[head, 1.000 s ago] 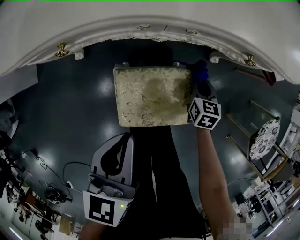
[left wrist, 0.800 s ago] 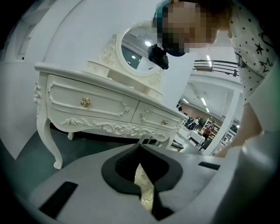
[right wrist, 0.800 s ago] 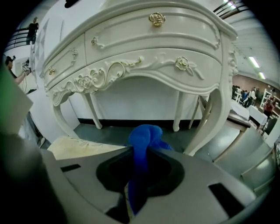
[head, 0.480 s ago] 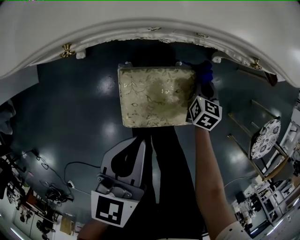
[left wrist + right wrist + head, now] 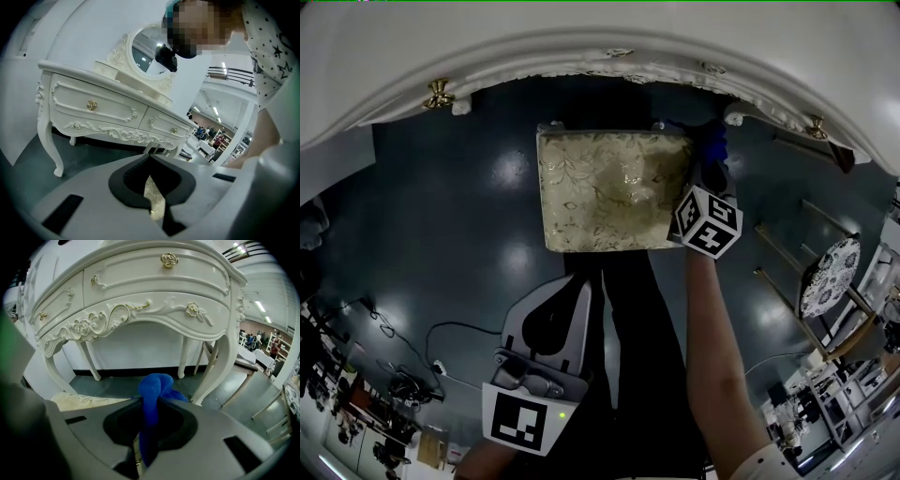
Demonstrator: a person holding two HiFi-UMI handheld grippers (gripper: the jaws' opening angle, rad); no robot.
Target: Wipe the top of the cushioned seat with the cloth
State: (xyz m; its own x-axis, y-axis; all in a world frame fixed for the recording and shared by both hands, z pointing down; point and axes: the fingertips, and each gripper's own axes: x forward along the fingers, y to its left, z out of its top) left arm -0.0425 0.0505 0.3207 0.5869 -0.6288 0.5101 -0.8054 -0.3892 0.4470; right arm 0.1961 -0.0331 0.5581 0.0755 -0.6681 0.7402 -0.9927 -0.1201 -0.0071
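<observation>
The cushioned seat [image 5: 609, 192], square with a gold leaf pattern, stands on the dark floor in front of a white dressing table. My right gripper [image 5: 710, 171] is by the seat's right edge near its far corner, shut on a blue cloth [image 5: 712, 145]. In the right gripper view the cloth [image 5: 152, 394] bunches up out of my right gripper [image 5: 149, 414], with a strip of the seat [image 5: 82, 401] to the left. My left gripper [image 5: 574, 286] hangs low, nearer than the seat's near edge, shut on nothing. A sliver of the seat [image 5: 153, 197] shows between its jaws.
The white dressing table [image 5: 600, 47] with gold knobs curves over the far side, and its carved legs [image 5: 220, 357] stand close behind the cloth. A patterned chair [image 5: 827, 281] is at the right. Cables [image 5: 394, 342] lie on the floor at the left.
The left gripper has shifted a little to the right toward the seat. The right gripper, with the cloth, stays by the seat's right edge, barely moved.
</observation>
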